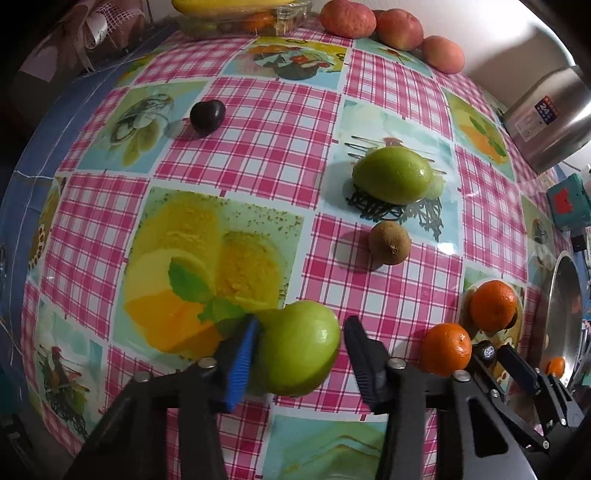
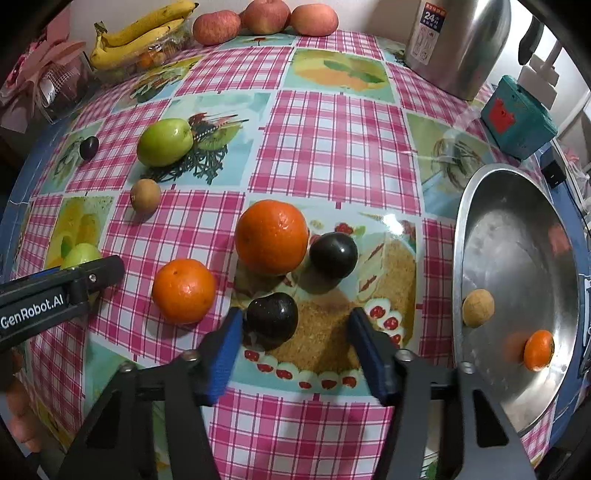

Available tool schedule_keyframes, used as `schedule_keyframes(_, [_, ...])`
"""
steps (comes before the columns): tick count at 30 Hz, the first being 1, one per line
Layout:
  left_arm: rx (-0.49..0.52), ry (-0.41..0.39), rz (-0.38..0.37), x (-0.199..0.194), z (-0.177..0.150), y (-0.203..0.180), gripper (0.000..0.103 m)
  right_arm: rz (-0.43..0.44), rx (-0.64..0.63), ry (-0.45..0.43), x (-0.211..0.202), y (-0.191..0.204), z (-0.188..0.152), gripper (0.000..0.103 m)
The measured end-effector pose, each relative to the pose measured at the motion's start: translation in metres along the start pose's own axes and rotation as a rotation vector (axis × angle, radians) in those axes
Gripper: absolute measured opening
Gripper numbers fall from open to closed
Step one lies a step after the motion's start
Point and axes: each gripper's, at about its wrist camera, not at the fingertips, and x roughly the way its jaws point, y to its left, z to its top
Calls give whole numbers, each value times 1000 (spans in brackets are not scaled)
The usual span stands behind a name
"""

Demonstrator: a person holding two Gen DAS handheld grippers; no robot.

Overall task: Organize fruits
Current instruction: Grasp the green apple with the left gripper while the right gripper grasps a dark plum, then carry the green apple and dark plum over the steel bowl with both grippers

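My left gripper (image 1: 301, 354) is open around a green fruit (image 1: 297, 347) on the table; the left pad touches it, the right pad stands apart. A second green fruit (image 1: 393, 175), a kiwi (image 1: 389, 242), a dark plum (image 1: 207, 116) and two oranges (image 1: 493, 304) lie further out. My right gripper (image 2: 295, 350) is open, with a dark plum (image 2: 272, 315) by its left pad. Another plum (image 2: 333, 254) and two oranges (image 2: 271, 236) (image 2: 184, 290) lie just beyond. A steel bowl (image 2: 517, 236) at the right holds a small orange (image 2: 538, 349) and a brown fruit (image 2: 478, 307).
Bananas (image 2: 144, 31) on a clear container and three apples (image 2: 264, 16) sit at the far edge. A steel kettle (image 2: 458, 40) and a teal box (image 2: 517, 114) stand at the back right. The left gripper (image 2: 55, 295) shows in the right wrist view.
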Motion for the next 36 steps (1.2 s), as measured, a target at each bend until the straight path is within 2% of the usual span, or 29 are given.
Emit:
schedule_keyframes(14, [-40,-9,-59,-9,2,13,45,47,-8,-34,-20,-3,6,27])
schedule_keyframes(26, [-47,-96,-79,-44,10,16,45,99,18,-105,-41,-9,8,26])
schedule_keyframes(36, [-40,-142,-86,-56,10,3,45,124,59,-156,-61,-22,11,26])
